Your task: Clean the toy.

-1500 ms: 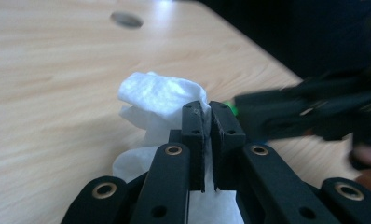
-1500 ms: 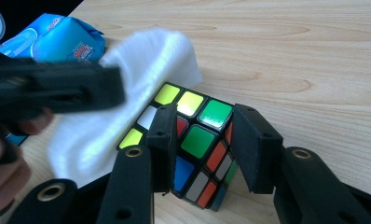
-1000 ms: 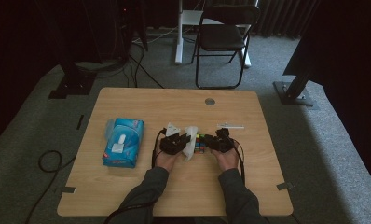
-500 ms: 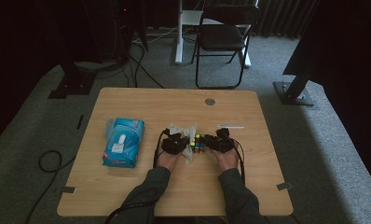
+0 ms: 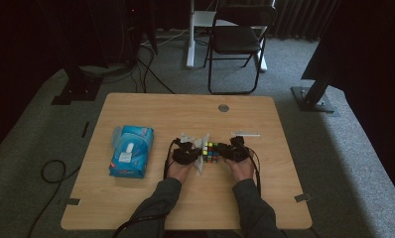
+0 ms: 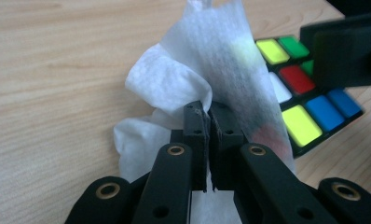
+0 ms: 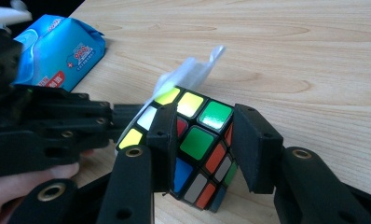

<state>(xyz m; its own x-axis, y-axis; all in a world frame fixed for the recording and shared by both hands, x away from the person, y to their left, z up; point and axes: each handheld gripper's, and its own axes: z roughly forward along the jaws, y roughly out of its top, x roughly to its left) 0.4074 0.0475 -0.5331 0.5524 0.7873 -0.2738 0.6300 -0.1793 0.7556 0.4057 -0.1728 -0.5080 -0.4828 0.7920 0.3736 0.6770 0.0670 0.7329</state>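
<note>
Cube (image 7: pixel 200 140): on the table (image 5: pixel 151 106), centre, gripped at opposite sides by the right gripper (image 7: pixel 204 149), jaws clenched on it.
Wipe (image 6: pixel 197 74): pinched in the left gripper (image 6: pixel 208 119), jaws clenched on the sheet, draped against the cube's left face.
Key relation: the cube lies directly right of the left jaws, touching the wipe.
Wipe pack (image 5: pixel 131 151): far left, apart.

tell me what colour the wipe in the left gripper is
White; the wipe, pinched by the left gripper, shows best in the left gripper view.
</note>
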